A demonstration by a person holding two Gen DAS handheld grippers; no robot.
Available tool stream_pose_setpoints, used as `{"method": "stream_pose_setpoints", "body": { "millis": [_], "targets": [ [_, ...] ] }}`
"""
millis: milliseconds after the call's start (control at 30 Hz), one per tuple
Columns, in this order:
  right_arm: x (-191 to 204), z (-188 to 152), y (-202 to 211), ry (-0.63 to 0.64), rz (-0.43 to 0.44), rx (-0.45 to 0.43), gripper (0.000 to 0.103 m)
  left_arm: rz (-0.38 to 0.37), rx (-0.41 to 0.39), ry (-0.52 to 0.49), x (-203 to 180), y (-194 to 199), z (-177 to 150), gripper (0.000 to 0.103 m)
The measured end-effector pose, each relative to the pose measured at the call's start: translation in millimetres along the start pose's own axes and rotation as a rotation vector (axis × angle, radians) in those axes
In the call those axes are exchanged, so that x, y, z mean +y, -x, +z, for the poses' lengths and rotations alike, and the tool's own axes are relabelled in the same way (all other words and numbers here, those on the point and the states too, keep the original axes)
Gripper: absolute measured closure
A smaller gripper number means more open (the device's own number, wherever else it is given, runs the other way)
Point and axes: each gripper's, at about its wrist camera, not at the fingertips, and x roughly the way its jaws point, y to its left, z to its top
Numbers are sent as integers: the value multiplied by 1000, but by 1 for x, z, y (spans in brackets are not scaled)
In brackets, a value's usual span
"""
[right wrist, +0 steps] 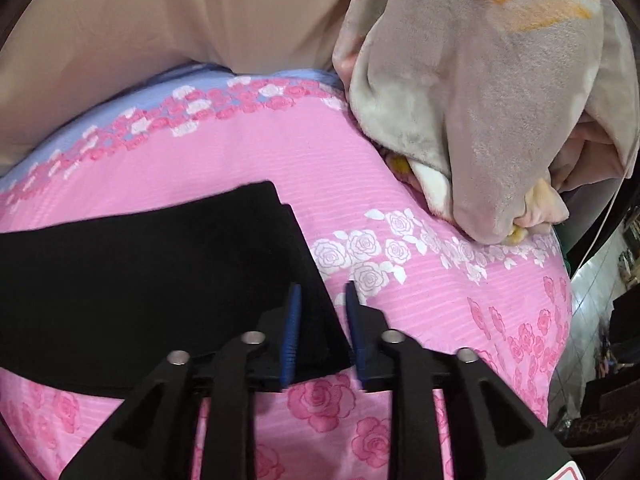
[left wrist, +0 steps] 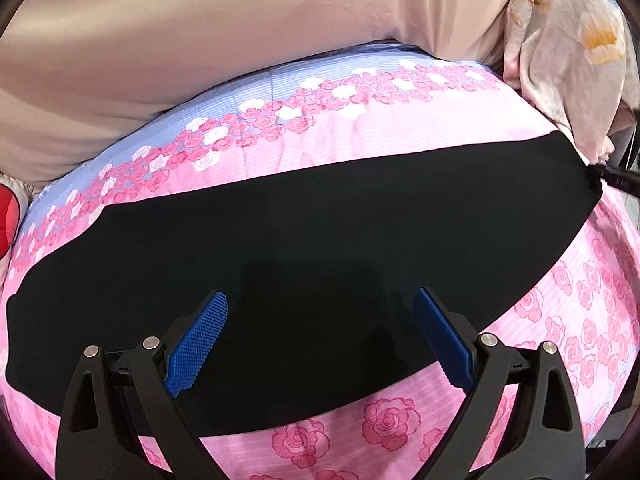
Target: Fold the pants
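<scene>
Left wrist view: the black pants (left wrist: pixel 304 240) lie flat as a long dark band across the middle of the frame, from the left edge up toward the upper right, on a pink sheet (left wrist: pixel 400 136) printed with roses. The left gripper (left wrist: pixel 320 312) sits at the bottom centre with its blue ribbed pads (left wrist: pixel 198 344) spread wide, over the lower part of the pants and holding nothing. Whether the pads touch the cloth cannot be told, since the fabric is so dark that folds, seams and layers do not show. At the far right end of the pants a small black tip (left wrist: pixel 616 178) meets the fabric at the frame edge; it is too cut off to identify. A beige cloth (left wrist: pixel 200 40) fills the top of the frame, a pale flowered blanket (left wrist: pixel 568 64) the upper right, and a red object (left wrist: pixel 6 216) is clipped by the left edge.

Right wrist view: the pants (right wrist: pixel 140 280) fill the left middle of the frame and end in a slanted edge running down toward the bottom centre. The right gripper (right wrist: pixel 322 300) stands at that edge with its blue fingers (right wrist: pixel 294 320) close together but a narrow gap between them. The edge of the pants lies in that gap; whether it is actually pinched cannot be told. The pink sheet (right wrist: pixel 440 320) covers the rest, with the plush blanket (right wrist: pixel 500 120) heaped at the upper right and the beige cloth (right wrist: pixel 140 40) at the upper left. At the right edge, a blurred strip of room is hard to make out.
</scene>
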Motion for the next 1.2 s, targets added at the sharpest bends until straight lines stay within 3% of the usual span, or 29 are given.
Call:
{"method": "stream_pose_setpoints", "body": {
  "millis": [67,233,267,333,367,400,500,633,733,867,933,1133,1200],
  "targets": [
    [0,0,6,-10,21,-24,36,-4,0,-3,0,0,-1,11],
    [2,-6,-21,-18,57,69,34,-22,4,10,2,-1,0,11],
    [2,-9,-27,-35,77,87,36,-26,2,13,3,-1,1,11],
    [-2,-11,-28,-84,128,74,53,-46,-3,24,5,-3,3,11],
    [-1,-10,-25,-100,152,70,80,-57,4,30,5,-7,5,11],
    [0,-10,-21,-105,166,68,85,-76,5,30,5,-9,8,11],
    [17,-3,3,-88,158,30,86,-121,18,26,-2,-25,19,11],
    [52,15,51,-65,266,-56,86,-118,75,18,-9,-54,25,10],
    [84,27,87,-26,349,-105,86,-81,46,-10,-16,-59,29,7],
    [145,41,129,62,483,-149,86,-91,25,-46,-23,-58,39,9],
    [176,46,143,104,539,-157,86,-108,-12,-51,-20,-48,42,9],
    [249,61,160,208,618,-146,86,-269,-281,-156,-1,41,27,5],
    [266,66,161,238,631,-133,86,-281,-355,-216,-12,62,23,5]
  ]
}}
